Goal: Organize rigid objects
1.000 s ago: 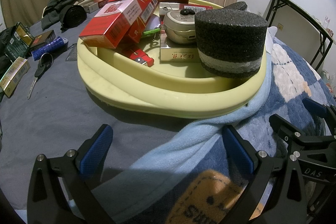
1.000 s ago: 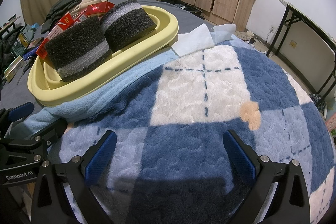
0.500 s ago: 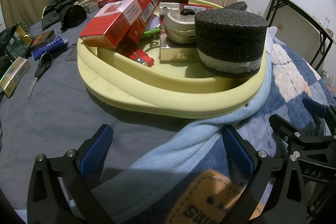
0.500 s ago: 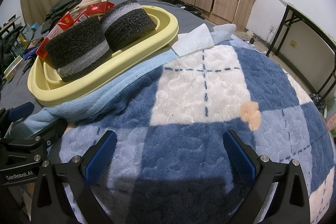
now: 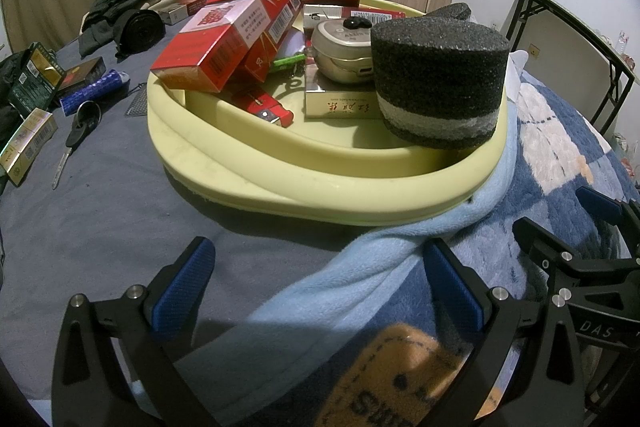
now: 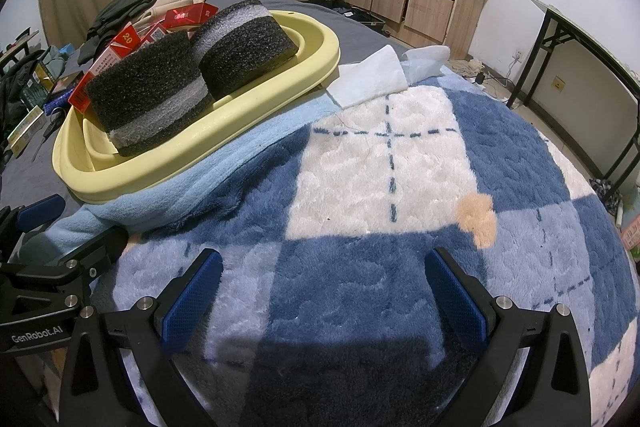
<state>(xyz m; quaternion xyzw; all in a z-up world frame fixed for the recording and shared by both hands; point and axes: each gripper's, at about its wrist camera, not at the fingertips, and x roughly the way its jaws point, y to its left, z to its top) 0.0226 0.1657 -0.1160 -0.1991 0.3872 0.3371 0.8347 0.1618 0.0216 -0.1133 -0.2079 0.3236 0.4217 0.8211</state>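
Boxes (image 5: 212, 47) and foam blocks (image 5: 440, 75) already fill our yellow basin (image 5: 320, 183) on the bed, both tongs (image 5: 320, 291) (image 6: 324, 295) wide and empty, so next we reach left for stray scissors (image 5: 76, 135).

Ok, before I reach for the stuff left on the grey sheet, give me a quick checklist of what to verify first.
1. Left claw open and empty: ok, jaws wide apart, nothing between them.
2. Right claw open and empty: ok, it sits over the plaid blanket.
3. Room in the yellow basin: not ok, it is crowded; red boxes lean on its rim and foam blocks fill one end.
4. Loose items within view: ok, scissors, blue handle and small boxes lie on the grey sheet.
5. Basin steadiness: cannot tell; one side rests on the light blue blanket edge.
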